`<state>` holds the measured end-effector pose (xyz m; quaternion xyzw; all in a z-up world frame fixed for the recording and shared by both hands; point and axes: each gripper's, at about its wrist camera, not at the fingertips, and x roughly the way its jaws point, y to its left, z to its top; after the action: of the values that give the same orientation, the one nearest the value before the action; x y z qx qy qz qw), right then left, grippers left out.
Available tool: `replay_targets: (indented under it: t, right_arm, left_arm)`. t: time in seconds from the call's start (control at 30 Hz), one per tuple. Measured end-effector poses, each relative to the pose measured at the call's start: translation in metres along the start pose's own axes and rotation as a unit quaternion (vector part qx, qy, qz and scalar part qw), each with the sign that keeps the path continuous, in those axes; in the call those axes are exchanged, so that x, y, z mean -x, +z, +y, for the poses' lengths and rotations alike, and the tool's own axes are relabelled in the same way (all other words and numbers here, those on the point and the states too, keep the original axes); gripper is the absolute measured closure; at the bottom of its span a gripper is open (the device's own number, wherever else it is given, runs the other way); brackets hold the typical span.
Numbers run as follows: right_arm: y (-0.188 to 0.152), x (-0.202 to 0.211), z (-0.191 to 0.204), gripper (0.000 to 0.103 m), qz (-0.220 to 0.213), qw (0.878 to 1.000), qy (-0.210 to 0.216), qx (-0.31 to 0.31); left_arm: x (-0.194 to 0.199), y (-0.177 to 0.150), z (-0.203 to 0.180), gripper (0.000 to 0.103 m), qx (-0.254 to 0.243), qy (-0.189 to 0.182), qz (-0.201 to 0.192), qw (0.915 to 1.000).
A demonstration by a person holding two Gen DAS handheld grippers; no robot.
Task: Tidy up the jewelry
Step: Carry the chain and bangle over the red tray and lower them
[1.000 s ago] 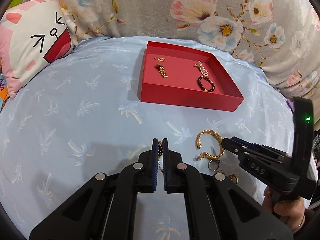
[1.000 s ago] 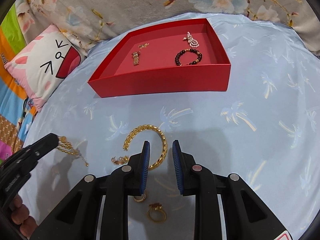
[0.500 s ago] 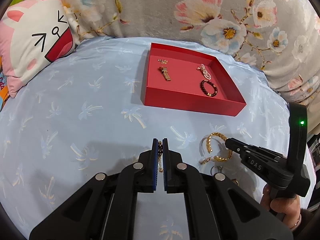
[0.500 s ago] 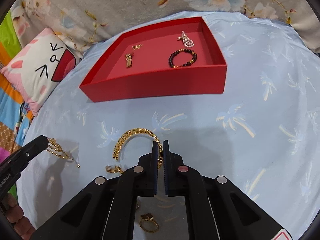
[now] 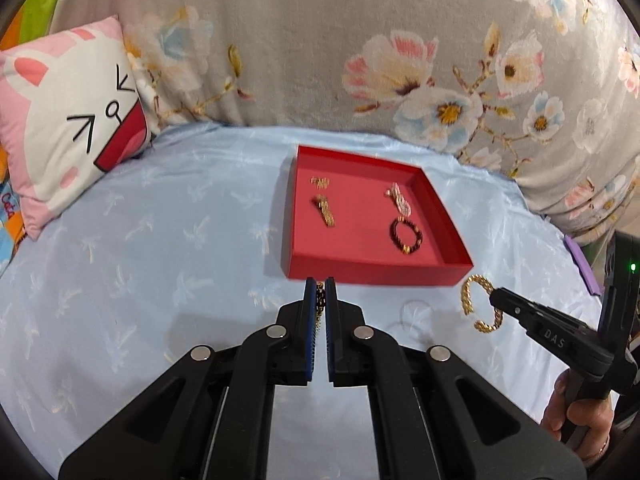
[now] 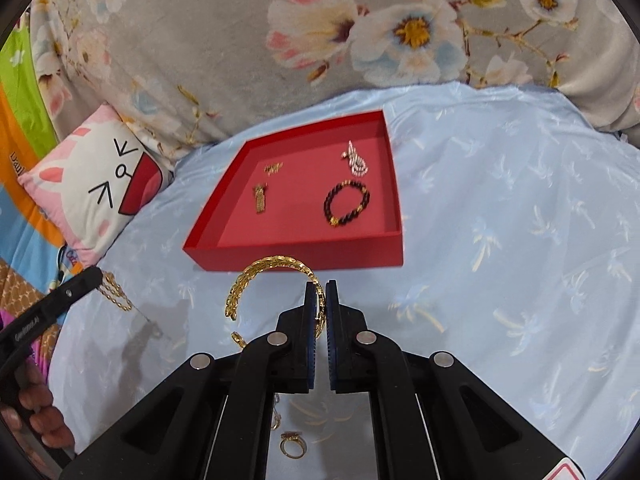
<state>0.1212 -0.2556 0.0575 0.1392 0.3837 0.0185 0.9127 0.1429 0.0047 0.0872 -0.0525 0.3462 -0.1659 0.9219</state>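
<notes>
Lying on a blue palm-print bed sheet (image 5: 160, 240) is a red tray (image 5: 372, 276), already holding four pieces: a small gold charm (image 6: 273, 167), a gold strip pendant (image 6: 260, 197), a pearl cluster (image 6: 356, 160) and a dark bead bracelet (image 6: 346, 204). Bordering the sheet are a floral grey quilt (image 5: 320, 40) at the far side and a cat-face cushion (image 5: 68, 128) at the left.

Left gripper (image 5: 319, 292): fingers are clenching a gold chain (image 6: 116, 294), which is dangling clear of the sheet, just short of the tray's near wall.
Right gripper (image 6: 320, 296): fingers are clamping one side of a gold open bangle (image 6: 272, 280), which is hanging in the air before the tray's near wall.

Remaining on the sheet: a gold ring (image 6: 293, 445) and two smaller gold bits beside the right gripper, partly hidden.

Against a second ago: the right fingers, then parted around the bangle, are now pinching it, and it has been lifted off the sheet; both grippers are standing nearer the tray.

Nothing is blocking the tray's near wall; its front half is lying bare.
</notes>
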Motion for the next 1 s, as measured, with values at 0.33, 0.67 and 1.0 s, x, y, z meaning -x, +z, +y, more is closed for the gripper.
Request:
replay_targets:
  t: [0.33,0.67,1.0]
  right_arm:
    - [0.043,0.001,-0.005,0.099,-0.032,0.999,-0.017,0.014]
    - [0.077,-0.059,0.004,0.099,-0.006,1.000,-0.016,0.026]
    - [0.078,-0.127,0.026,0.099,0.039,0.998,-0.013,0.049]
  left_arm:
    - [-0.009,0.065,-0.015,0.100,-0.022,-0.006,-0.050,0.9985]
    - [-0.078,0.094,-0.026,0.100,-0.013,-0.028,-0.020,0.9993]
    - [-0.148,0.073,-0.020,0.100,-0.013,-0.018,0.043,0.9988]
